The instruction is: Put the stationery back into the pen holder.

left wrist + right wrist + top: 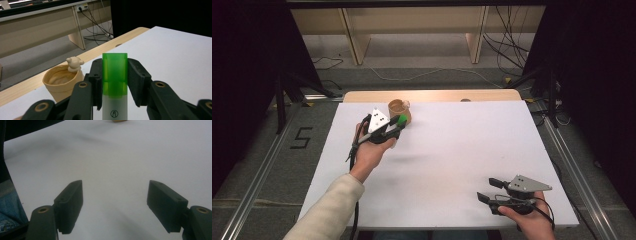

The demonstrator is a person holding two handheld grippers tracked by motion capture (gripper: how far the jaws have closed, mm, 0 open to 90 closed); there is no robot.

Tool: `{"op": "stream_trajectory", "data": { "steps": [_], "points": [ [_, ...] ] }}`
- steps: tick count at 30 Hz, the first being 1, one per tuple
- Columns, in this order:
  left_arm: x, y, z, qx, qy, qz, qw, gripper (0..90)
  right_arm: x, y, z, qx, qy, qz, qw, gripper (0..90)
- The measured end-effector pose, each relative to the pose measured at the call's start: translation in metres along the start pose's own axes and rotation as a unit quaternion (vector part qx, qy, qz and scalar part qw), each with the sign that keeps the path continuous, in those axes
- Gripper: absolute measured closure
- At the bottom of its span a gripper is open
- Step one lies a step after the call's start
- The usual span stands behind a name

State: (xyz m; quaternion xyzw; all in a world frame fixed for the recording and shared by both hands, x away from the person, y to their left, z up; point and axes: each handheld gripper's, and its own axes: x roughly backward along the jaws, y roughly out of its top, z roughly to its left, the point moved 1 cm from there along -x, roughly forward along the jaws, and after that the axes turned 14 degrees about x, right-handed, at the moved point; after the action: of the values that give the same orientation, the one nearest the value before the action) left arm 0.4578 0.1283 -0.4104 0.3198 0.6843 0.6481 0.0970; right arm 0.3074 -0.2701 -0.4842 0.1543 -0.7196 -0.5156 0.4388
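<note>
A white-topped table (447, 160) with a wooden far edge carries a tan cup (399, 110) near its far left; the cup's rim bears perhaps a small bear figure (74, 64).

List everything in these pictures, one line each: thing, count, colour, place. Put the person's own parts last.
cup: one, tan with a small cream bear figure on its rim, far left part of the table, just beyond the left gripper.
marker: one, white body with green cap, clamped between the left gripper's jaws.
table: one, white top with a wooden far edge, centre of the scene.
left gripper: one, black, held over the table's far left, shut on the marker.
right gripper: one, black, near right corner of the table, jaws apart with nothing between them.
</note>
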Motion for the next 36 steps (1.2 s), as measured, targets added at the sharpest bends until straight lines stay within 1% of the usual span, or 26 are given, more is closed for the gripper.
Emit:
{"op": "stream_trajectory", "data": {
  "steps": [7,9,14,16,17,20,24,25,27,28,30,34,36],
  "points": [
    [-0.006,0.002,0.008,0.001,0.006,-0.001,1.0000,66.9,0.000,0.000,0.000,0.000,0.000,0.000,1.0000,29.7],
    [-0.008,0.003,0.011,-0.003,0.009,-0.001,1.0000,66.9,0.000,0.000,0.000,0.001,0.000,-0.001,1.0000,29.7],
    [-0.013,0.007,0.017,-0.004,0.010,-0.003,0.9999,66.9,0.000,0.000,0.000,-0.003,0.000,0.002,1.0000,29.7],
    [-0.015,0.010,0.019,-0.007,0.013,-0.008,0.9999,66.9,0.000,0.000,0.000,-0.001,0.000,0.001,1.0000,29.6],
    [-0.016,0.012,0.020,-0.006,0.011,-0.012,0.9999,66.9,0.000,0.000,0.000,-0.003,0.000,0.002,1.0000,29.6],
    [-0.020,0.017,0.023,-0.011,0.012,-0.016,0.9997,66.9,0.000,0.000,0.000,0.000,0.000,0.001,1.0000,29.6],
    [-0.025,0.024,0.027,-0.008,0.015,-0.018,0.9997,66.9,0.000,0.000,0.000,-0.002,0.000,0.002,1.0000,29.6],
    [-0.026,0.026,0.028,-0.011,0.017,-0.018,0.9996,66.9,0.000,0.000,0.000,-0.002,0.000,0.002,1.0000,29.6],
    [-0.028,0.029,0.029,-0.011,0.019,-0.018,0.9996,66.9,0.000,0.000,0.000,-0.002,0.000,0.002,1.0000,29.6],
    [-0.029,0.030,0.029,-0.007,0.019,-0.020,0.9996,66.9,0.000,0.000,0.000,-0.002,0.000,0.002,1.0000,29.5],
    [-0.031,0.033,0.030,-0.006,0.020,-0.020,0.9996,66.9,0.000,-0.001,0.000,-0.002,0.000,0.002,1.0000,29.5],
    [-0.036,0.035,0.032,-0.013,0.023,-0.021,0.9994,66.9,0.000,-0.001,0.000,-0.003,0.000,0.002,1.0000,29.5],
    [-0.038,0.036,0.032,-0.011,0.022,-0.023,0.9994,66.9,0.000,-0.001,0.000,-0.001,0.000,0.002,1.0000,29.5]
  ]
}}
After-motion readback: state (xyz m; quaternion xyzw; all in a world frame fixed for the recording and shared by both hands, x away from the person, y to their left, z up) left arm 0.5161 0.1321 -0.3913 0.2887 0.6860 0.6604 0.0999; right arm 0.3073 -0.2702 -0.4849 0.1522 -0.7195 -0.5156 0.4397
